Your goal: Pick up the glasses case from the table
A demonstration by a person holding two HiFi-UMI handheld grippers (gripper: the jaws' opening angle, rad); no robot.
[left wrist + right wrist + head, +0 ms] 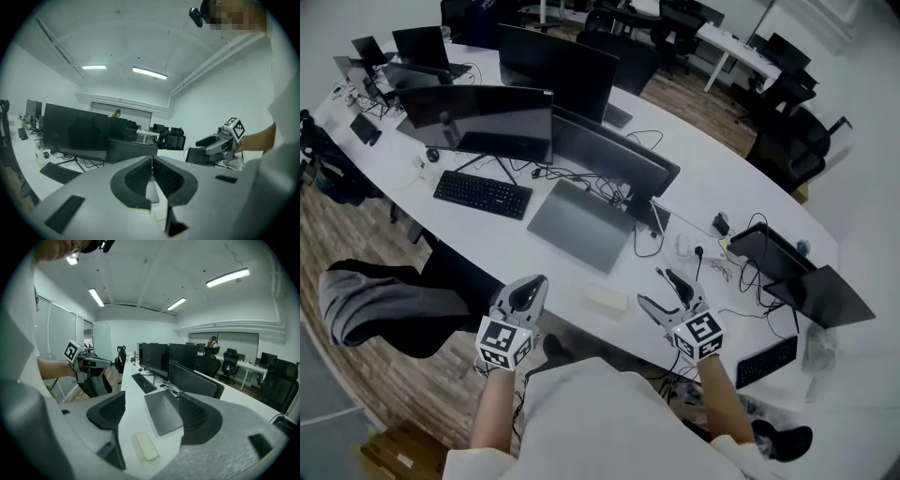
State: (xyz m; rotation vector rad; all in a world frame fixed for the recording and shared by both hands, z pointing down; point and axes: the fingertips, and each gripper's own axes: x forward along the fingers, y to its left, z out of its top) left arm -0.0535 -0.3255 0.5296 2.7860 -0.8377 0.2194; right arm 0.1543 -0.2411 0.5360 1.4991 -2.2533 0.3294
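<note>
The glasses case [607,300] is a flat cream oblong lying on the white table [712,178] near its front edge. In the right gripper view the case [146,445] sits low between and beyond the jaws, untouched. My right gripper [652,287] stands open just right of the case, nothing between its fingers [151,400]. My left gripper [533,285] hovers left of the case, off the table's edge, its jaws pressed together and empty [152,163]. Each gripper shows in the other's view: the right gripper [219,141] and the left gripper [87,363].
A closed grey laptop [579,223] lies just behind the case. Behind it stand dark monitors [478,120] and a black keyboard [482,193] with cables. Another keyboard [766,361] and a laptop [820,292] are at the right. A chair with a grey garment [375,305] stands at the left.
</note>
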